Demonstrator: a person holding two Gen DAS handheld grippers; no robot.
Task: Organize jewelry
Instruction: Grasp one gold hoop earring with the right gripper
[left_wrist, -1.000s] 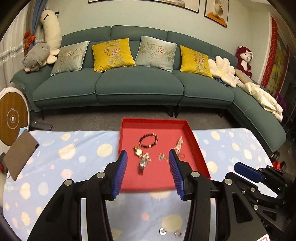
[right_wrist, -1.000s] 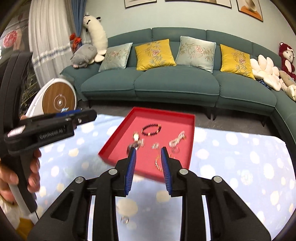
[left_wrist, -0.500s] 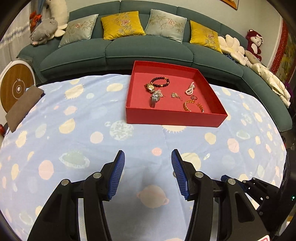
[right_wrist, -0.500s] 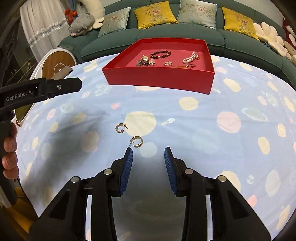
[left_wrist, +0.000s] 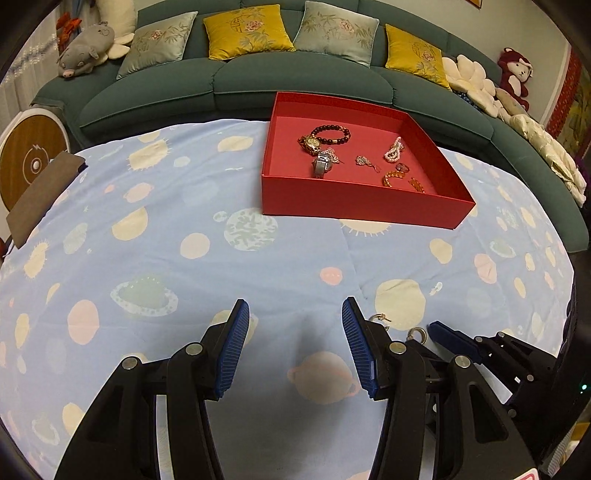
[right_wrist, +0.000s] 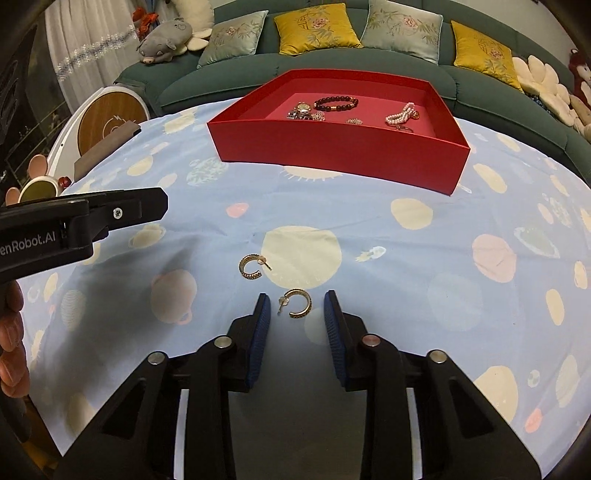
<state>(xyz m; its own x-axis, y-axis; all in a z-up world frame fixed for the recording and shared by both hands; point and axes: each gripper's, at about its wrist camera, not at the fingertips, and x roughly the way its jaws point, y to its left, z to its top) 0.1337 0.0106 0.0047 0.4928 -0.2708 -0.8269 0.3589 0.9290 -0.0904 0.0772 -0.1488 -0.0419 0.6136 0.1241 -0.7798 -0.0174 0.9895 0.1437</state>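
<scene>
My right gripper (right_wrist: 294, 312) is spread apart low over the planet-print tablecloth (right_wrist: 424, 266), a gold hoop earring (right_wrist: 296, 302) lying between its blue pads, untouched. A second hoop earring (right_wrist: 252, 266) lies just beyond to the left. My left gripper (left_wrist: 291, 332) is also apart, holding nothing. Farther out sits the red tray (right_wrist: 332, 155), with a dark bead bracelet (right_wrist: 336, 103), a watch (left_wrist: 312, 143) and a pearl bracelet (right_wrist: 400, 115) inside.

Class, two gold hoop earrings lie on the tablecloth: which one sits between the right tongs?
The nearer gold hoop earring, between the open right tongs; the other gold hoop earring lies farther left.
</scene>
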